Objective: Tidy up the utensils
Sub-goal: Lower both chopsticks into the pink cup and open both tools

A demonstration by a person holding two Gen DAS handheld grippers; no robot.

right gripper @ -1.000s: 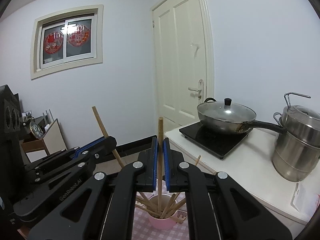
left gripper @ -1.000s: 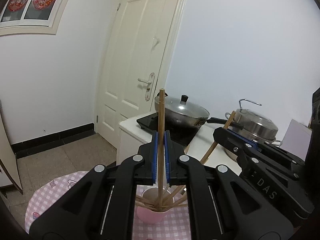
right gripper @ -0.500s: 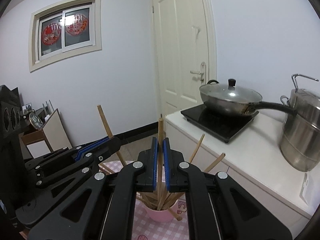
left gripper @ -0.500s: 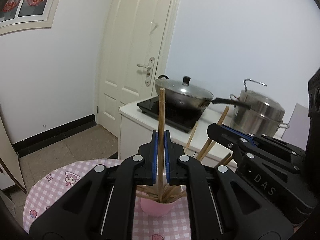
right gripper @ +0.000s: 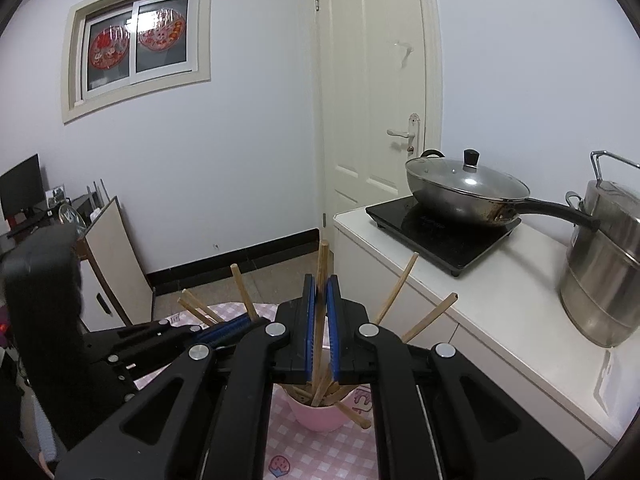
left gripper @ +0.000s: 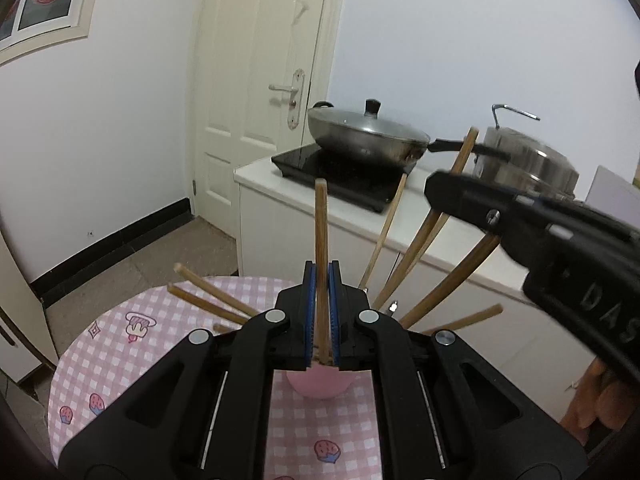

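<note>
A pink cup [left gripper: 319, 386] stands on the pink checked tablecloth [left gripper: 112, 364] and holds several wooden chopsticks fanned outward. My left gripper [left gripper: 322, 284] is shut on an upright chopstick [left gripper: 321, 236] whose lower end reaches into the cup. In the right wrist view the cup [right gripper: 318, 414] sits just below my right gripper [right gripper: 321, 300]. The right gripper's jaws stand slightly apart around a chopstick [right gripper: 322, 268] that leans in the cup. The right gripper also shows at the right of the left wrist view [left gripper: 520, 216].
A white counter [right gripper: 480, 300] stands beyond the table with an induction hob [right gripper: 440, 224], a lidded wok [right gripper: 464, 190] and a steel steamer pot [right gripper: 604, 264]. A white door [right gripper: 376, 120] is behind. Boards lean at the left [right gripper: 116, 256].
Both grippers have moved down toward the cup, lowering their chopsticks into it. The right gripper's jaws have parted slightly and its chopstick now leans.
</note>
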